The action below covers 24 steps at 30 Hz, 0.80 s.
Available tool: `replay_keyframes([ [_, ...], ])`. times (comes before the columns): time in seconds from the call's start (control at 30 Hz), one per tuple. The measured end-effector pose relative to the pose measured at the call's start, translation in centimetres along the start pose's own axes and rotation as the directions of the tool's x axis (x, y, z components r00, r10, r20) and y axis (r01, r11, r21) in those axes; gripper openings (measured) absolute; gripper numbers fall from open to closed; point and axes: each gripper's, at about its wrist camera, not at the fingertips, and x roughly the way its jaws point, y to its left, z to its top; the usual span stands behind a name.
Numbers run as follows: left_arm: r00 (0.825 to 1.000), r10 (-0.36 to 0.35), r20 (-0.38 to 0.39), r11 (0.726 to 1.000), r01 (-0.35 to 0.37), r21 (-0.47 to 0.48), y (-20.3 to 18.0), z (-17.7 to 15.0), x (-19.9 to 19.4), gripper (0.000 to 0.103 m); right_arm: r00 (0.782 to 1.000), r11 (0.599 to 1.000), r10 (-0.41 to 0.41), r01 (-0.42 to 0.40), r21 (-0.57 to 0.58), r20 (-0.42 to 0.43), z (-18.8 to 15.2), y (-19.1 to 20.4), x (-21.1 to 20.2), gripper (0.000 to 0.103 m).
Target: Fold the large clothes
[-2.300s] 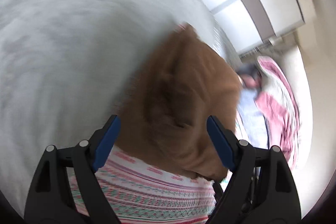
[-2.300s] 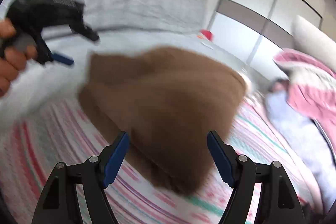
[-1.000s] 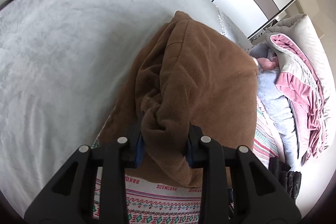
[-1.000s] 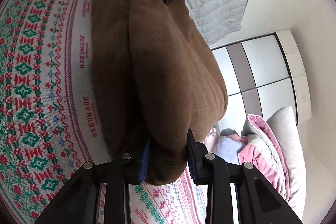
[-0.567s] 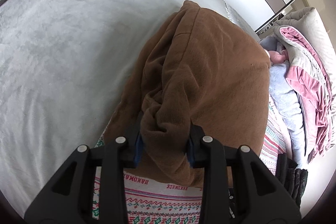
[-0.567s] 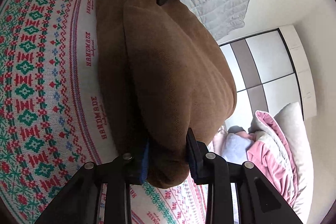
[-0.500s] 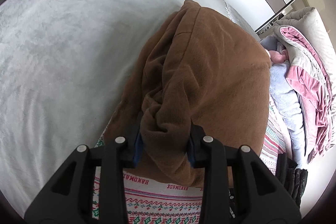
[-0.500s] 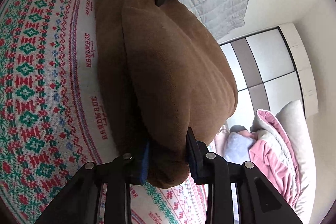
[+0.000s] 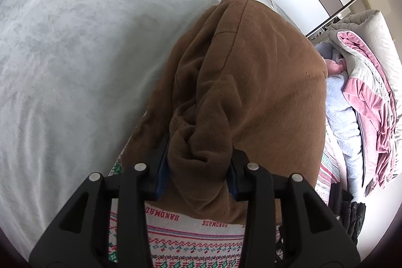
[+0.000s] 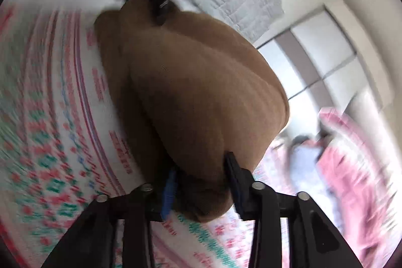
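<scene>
Brown garment [image 9: 251, 82] hung bunched at frame centre, above the patterned cloth [image 9: 191, 243]; my left gripper [image 9: 198, 167] and right gripper [image 10: 201, 190] each stayed clamped on a handful; the right view had turned blurred, suggesting I'd begun carrying the fold over.
</scene>
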Motion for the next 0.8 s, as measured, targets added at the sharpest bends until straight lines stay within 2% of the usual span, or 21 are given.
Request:
replay_keyframes([
  [0.03,1.000,-0.002,-0.002,1.000,0.002,-0.005,0.1,0.1,0.0,0.041,0.998,0.994,0.068,-0.067,0.083,-0.005,0.0,-1.4,-0.3,0.050],
  [0.1,1.000,-0.010,-0.006,1.000,0.010,-0.020,0.3,0.1,0.1,0.041,0.982,0.941,0.187,-0.184,0.283,0.016,-0.5,-5.2,-1.1,0.050],
  [0.13,1.000,-0.013,-0.007,1.000,0.013,-0.026,0.3,0.1,0.1,0.041,0.977,0.919,0.210,-0.208,0.336,0.030,-0.8,-6.4,-1.3,0.050],
  [0.27,0.999,-0.032,0.014,0.998,0.033,-0.045,0.4,0.3,-0.3,0.040,0.948,0.780,0.283,-0.315,0.540,0.144,-2.1,-12.1,-2.2,0.049],
  [0.3,0.999,-0.038,0.019,0.998,0.039,-0.047,0.4,0.4,-0.4,0.040,0.939,0.751,0.296,-0.341,0.565,0.173,-2.1,-13.2,-2.3,0.048],
  [0.33,0.998,-0.052,0.026,0.997,0.053,-0.053,0.4,0.5,-0.6,0.039,0.935,0.741,0.301,-0.353,0.571,0.188,-2.0,-13.6,-2.4,0.047],
  [0.47,0.995,-0.077,0.057,0.996,0.080,-0.049,0.3,0.9,-1.3,0.036,0.921,0.725,0.329,-0.387,0.570,0.207,-0.8,-13.9,-1.9,0.044],
  [0.53,0.996,-0.047,0.073,0.999,0.048,-0.016,-0.3,0.8,-1.5,0.036,0.916,0.710,0.347,-0.396,0.582,0.200,-0.2,-13.8,-1.2,0.042],
  [0.63,0.997,-0.022,0.080,1.000,0.022,0.010,-0.7,0.8,-1.5,0.036,0.894,0.653,0.407,-0.427,0.625,0.185,0.3,-13.2,1.1,0.032],
  [0.7,0.998,-0.035,0.059,0.999,0.036,-0.013,0.0,0.9,-1.1,0.036,0.881,0.628,0.457,-0.417,0.657,0.122,0.6,-11.6,3.6,0.027],
  [0.8,0.996,-0.087,0.021,0.992,0.088,-0.087,1.7,1.2,-0.4,0.038,0.883,0.625,0.456,-0.405,0.668,0.109,0.6,-10.5,4.9,0.027],
])
